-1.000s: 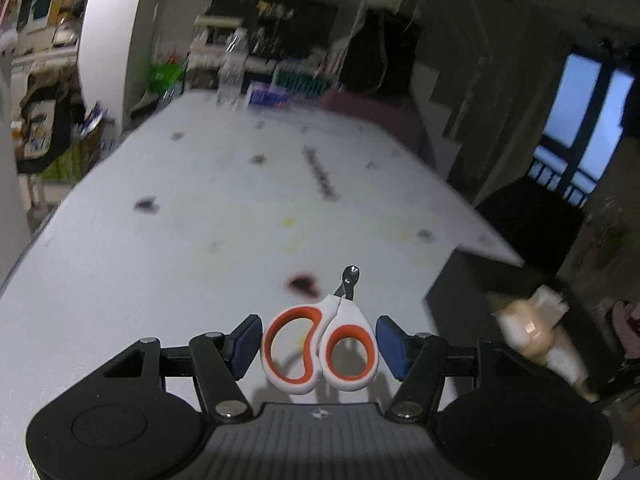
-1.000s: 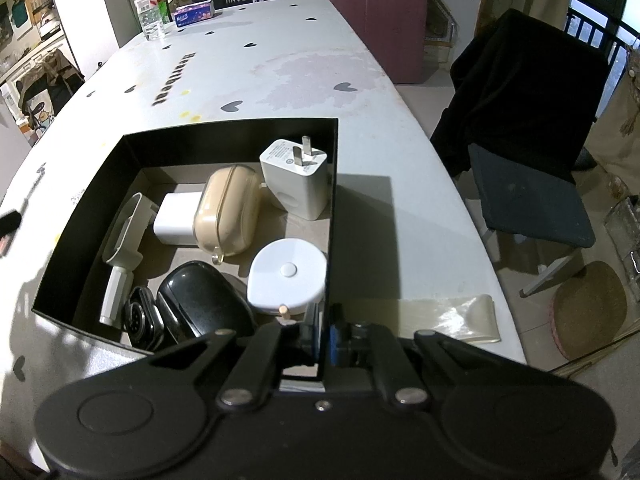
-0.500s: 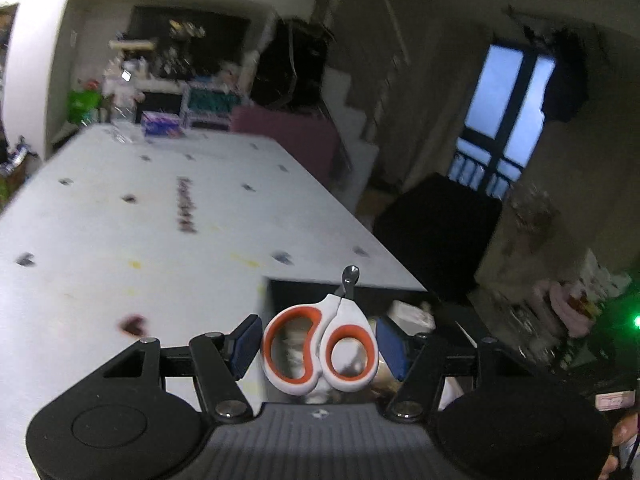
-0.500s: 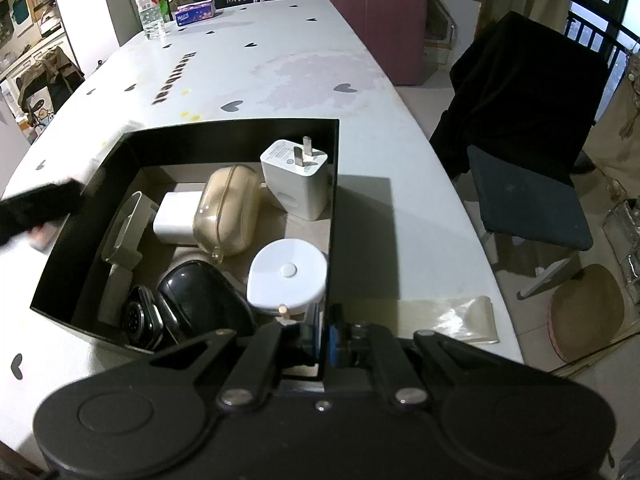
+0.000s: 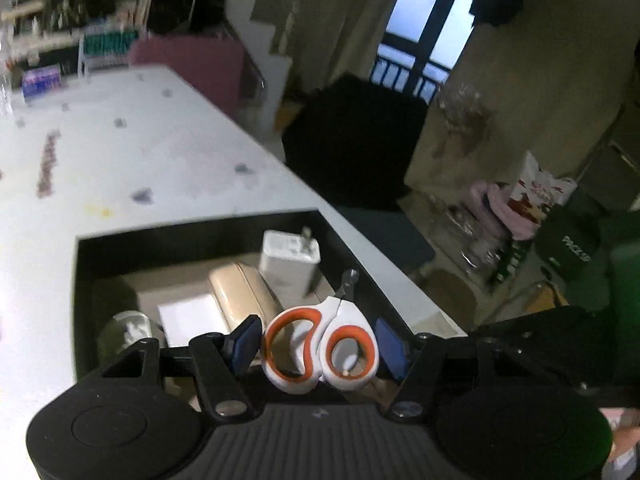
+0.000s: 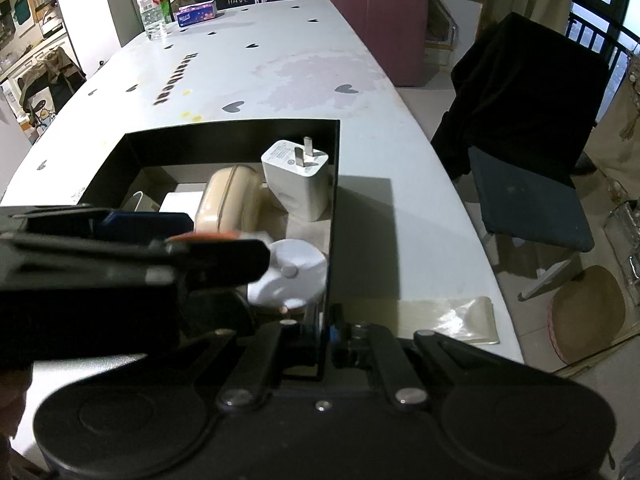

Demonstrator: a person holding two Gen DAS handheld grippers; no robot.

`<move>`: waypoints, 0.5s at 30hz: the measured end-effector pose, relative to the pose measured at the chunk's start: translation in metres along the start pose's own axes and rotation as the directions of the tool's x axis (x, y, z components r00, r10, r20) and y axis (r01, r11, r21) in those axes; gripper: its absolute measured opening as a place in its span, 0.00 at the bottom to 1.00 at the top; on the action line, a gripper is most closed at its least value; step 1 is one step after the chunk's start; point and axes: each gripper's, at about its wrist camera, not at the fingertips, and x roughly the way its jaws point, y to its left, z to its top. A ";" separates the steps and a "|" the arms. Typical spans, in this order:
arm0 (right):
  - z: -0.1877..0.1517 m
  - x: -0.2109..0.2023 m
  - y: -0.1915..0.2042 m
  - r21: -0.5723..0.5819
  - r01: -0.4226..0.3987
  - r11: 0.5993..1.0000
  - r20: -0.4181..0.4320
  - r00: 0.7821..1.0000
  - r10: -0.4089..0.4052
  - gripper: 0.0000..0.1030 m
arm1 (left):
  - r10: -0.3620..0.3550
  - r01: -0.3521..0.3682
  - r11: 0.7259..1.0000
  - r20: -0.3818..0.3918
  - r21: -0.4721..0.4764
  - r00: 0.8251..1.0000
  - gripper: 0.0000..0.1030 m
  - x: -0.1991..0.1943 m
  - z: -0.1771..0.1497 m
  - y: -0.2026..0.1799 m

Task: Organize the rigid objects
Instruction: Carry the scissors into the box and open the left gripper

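At the bottom centre of the left wrist view, the left gripper (image 5: 320, 346) holds the scissors (image 5: 320, 354) by their orange-and-white handles, pads pressed on both sides, blade tip pointing up-frame over the black box (image 5: 200, 236). In the right wrist view, the right gripper (image 6: 326, 338) is clamped fully onto the box's near right wall at lower centre. Inside the box lie a white round case (image 6: 296, 276), a beige case (image 6: 230, 196) and, farthest, a white charger (image 6: 298, 178). The box rests on the white table (image 6: 280, 60).
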 end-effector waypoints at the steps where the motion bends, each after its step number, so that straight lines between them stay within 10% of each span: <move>1: 0.000 0.000 0.000 0.001 -0.001 1.000 0.000 1.000 0.001 0.05 | -0.006 0.005 1.000 -0.014 -0.027 1.000 0.62 0.001 0.000 0.004; 4: 0.001 0.000 0.000 0.001 -0.002 1.000 0.000 1.000 0.002 0.05 | 0.004 -0.005 0.995 -0.013 -0.097 1.000 0.80 0.002 0.001 0.011; 15: 0.001 -0.001 0.001 0.001 -0.002 1.000 0.000 1.000 0.002 0.05 | 0.073 -0.074 0.994 -0.023 -0.081 0.997 0.81 -0.019 0.001 0.019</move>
